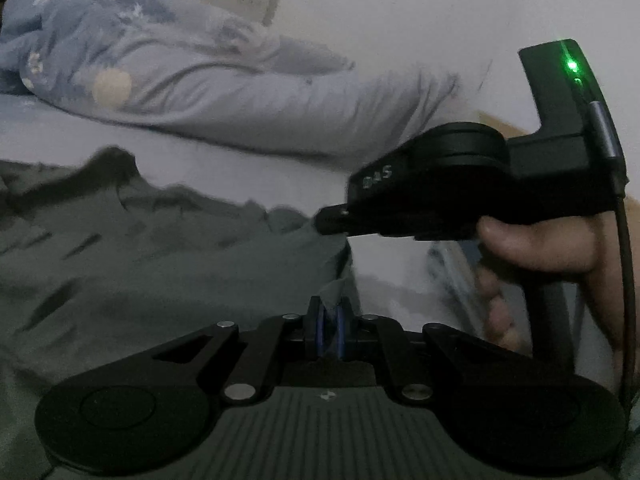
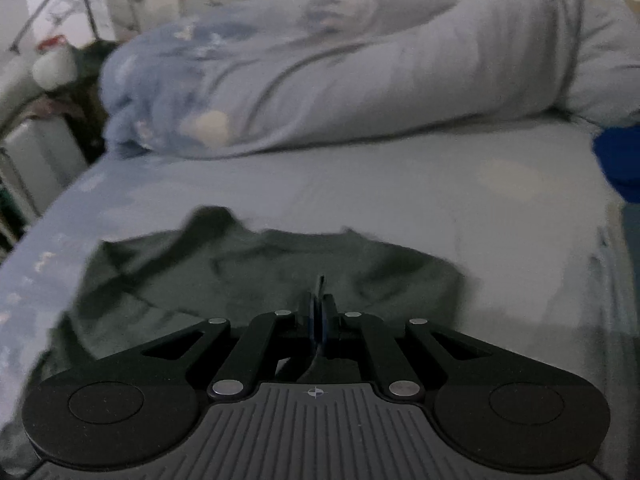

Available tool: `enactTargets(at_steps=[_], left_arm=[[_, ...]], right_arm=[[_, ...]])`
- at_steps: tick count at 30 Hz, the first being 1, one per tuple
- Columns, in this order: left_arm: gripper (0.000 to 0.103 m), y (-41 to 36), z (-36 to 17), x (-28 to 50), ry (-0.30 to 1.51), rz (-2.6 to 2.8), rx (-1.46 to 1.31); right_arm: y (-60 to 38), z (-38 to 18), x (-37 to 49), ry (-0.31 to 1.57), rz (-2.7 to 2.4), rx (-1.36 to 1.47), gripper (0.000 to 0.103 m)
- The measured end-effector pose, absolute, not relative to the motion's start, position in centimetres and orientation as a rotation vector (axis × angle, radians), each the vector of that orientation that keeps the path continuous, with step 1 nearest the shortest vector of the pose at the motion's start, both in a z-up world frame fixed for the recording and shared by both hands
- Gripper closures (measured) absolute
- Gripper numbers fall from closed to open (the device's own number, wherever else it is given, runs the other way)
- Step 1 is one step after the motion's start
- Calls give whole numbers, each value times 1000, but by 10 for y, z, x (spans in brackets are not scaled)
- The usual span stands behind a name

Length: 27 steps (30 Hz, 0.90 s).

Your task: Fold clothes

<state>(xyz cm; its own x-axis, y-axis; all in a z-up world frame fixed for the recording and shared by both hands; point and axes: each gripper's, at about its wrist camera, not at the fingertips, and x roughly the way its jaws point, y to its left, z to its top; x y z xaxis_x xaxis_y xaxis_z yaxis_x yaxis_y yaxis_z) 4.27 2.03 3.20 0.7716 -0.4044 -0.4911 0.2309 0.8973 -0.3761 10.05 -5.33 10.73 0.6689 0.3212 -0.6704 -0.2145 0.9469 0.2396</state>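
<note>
I am pinching the dark green cloth garment (image 2: 256, 276) in both tools, left tool (image 1: 328, 330) and right tool (image 2: 319, 320); rumpled pale blue printed duvet (image 2: 320, 80) lying beyond, bare bed sheet (image 2: 460, 208) between.

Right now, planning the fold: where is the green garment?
The green garment lies on the bed sheet before the duvet, pinched by both grippers.

On the side of the right gripper (image 1: 334, 222), seen from the left wrist camera, I read pale characters that look like "DAS", though blur leaves me unsure. A green light (image 1: 572, 66) glows on its upright part. I find nothing else readable.
</note>
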Motion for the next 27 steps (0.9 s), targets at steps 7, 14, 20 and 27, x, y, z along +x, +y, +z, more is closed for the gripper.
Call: enactTargets(at_steps=[7, 14, 20, 27], left_arm=[[94, 7, 22, 51, 619, -346, -282], [65, 5, 11, 65, 730, -415, -244], [0, 58, 36, 53, 659, -417, -211], [2, 212, 42, 43, 714, -226, -279]], right_arm=[[-92, 89, 112, 792, 232, 138, 99], [-98, 63, 112, 874, 94, -10, 97], [-86, 72, 93, 781, -16, -90, 58], [22, 80, 85, 756, 297, -142, 51]])
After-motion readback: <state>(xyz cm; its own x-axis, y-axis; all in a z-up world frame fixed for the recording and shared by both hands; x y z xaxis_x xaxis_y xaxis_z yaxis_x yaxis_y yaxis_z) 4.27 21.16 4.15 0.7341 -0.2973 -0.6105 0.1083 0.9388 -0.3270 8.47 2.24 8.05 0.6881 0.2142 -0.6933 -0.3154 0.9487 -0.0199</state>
